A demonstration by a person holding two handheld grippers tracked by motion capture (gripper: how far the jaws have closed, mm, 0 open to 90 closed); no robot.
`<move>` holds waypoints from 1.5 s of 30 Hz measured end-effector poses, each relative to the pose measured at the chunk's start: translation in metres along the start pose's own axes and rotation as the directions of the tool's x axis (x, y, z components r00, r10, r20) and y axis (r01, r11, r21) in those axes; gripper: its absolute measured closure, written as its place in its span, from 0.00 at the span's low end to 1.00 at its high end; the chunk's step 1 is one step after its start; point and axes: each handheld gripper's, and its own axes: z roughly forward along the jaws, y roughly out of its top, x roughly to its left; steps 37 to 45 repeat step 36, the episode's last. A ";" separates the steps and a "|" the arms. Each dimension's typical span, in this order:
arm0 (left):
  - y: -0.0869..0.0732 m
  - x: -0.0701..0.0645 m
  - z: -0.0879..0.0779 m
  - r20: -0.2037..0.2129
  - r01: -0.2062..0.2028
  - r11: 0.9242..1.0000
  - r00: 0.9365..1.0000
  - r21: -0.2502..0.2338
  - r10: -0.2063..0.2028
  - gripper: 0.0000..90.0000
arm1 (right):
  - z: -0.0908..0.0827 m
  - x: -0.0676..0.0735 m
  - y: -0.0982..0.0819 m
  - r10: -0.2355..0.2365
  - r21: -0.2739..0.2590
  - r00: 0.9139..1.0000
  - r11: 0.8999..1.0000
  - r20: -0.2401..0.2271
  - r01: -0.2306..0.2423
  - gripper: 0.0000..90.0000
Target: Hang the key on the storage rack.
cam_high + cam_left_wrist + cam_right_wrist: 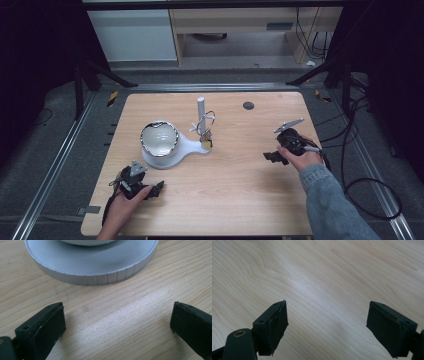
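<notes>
We hold the left claw [159,188] low over the wooden surface [235,195], jaws apart with nothing between them, just beside the ribbed white base [100,277] carrying the shiny bowl [159,139]. Our right claw [270,157] sits well apart at the right, jaws apart over bare wood.

In the high view we see the pale wooden table [235,175] evenly lit from above, while the frame's left and right edges fall into near black. The shiny silver dome on the white base [159,139] carries bright glare. The picture is soft, perhaps from low resolution. In the left gripper view, a broad sheen crosses the wood at centre and the grey ribbed disc [95,270] at top is slightly blurred. In the right gripper view, a pale glare sits at centre, with soft shadows under the black jaws.
</notes>
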 end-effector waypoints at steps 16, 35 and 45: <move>0.000 0.000 0.000 0.000 0.000 1.000 1.000 0.000 0.000 0.00 | 0.027 -0.014 -0.051 0.099 -0.051 0.995 0.994 0.032 -0.097 0.10; 0.000 0.000 0.000 0.000 0.000 1.000 1.000 0.000 0.000 0.00 | 0.044 -0.025 -0.077 0.145 -0.198 0.982 0.973 0.124 -0.119 0.03; 0.000 0.000 0.000 0.000 0.000 1.000 1.000 0.000 0.000 0.00 | 0.044 -0.025 -0.077 0.146 -0.198 0.982 0.973 0.124 -0.119 0.03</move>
